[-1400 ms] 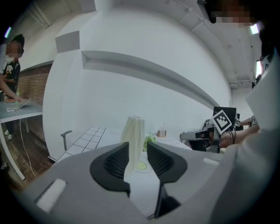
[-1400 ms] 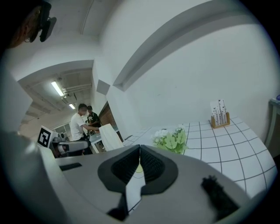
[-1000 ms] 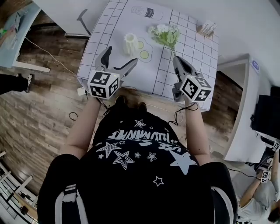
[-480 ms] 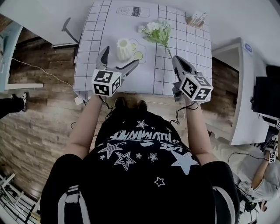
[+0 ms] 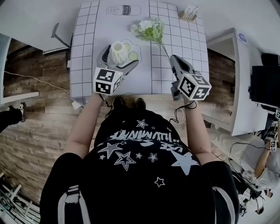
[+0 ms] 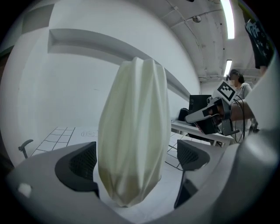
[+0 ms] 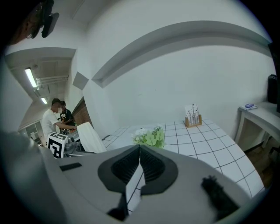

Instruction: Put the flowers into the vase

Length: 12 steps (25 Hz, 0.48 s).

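Evidently barely begun: the flowers lay on the gridded table, none in the ribbed white vase. The left gripper's jaws had just been opening and straddled the vase ungripped. The right gripper's jaws were clenched together by the stems.

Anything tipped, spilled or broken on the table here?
Nothing stands out. The vase stands upright between the left gripper's jaws, which have just been opening; the flowers look intact ahead of the shut right gripper.

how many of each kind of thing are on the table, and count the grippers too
vase: 1
bunch of flowers: 1
card holder: 1
grippers: 2 (left gripper, right gripper)
total: 5
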### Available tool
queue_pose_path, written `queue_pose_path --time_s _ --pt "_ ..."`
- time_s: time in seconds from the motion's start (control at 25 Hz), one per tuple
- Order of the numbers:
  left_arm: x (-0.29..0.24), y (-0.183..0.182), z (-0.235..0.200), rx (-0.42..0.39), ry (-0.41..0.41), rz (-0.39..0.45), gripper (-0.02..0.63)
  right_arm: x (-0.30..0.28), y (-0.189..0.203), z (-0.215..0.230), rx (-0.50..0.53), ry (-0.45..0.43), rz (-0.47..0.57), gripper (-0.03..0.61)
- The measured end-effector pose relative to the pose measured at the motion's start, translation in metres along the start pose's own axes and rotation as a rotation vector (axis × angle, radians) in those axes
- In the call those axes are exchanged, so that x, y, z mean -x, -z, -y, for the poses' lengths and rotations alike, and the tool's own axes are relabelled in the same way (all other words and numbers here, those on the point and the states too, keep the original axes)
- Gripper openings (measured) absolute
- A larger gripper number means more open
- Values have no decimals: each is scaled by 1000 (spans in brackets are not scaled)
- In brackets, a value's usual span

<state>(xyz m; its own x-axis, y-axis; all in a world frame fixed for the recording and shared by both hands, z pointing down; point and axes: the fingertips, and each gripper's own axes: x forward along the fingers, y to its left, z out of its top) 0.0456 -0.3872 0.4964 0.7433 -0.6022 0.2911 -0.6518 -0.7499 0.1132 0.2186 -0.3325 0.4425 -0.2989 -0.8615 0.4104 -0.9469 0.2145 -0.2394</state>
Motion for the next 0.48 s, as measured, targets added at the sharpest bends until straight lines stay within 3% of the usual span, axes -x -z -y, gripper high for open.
queue_pose_path --time_s 0.28,0.48 --pt "-9 0 1 -69 16 -14 564 -7 1 3 -14 14 -6 12" --pt "-8 -1 -3 -92 -7 5 508 -12 0 3 -15 11 -13 12"
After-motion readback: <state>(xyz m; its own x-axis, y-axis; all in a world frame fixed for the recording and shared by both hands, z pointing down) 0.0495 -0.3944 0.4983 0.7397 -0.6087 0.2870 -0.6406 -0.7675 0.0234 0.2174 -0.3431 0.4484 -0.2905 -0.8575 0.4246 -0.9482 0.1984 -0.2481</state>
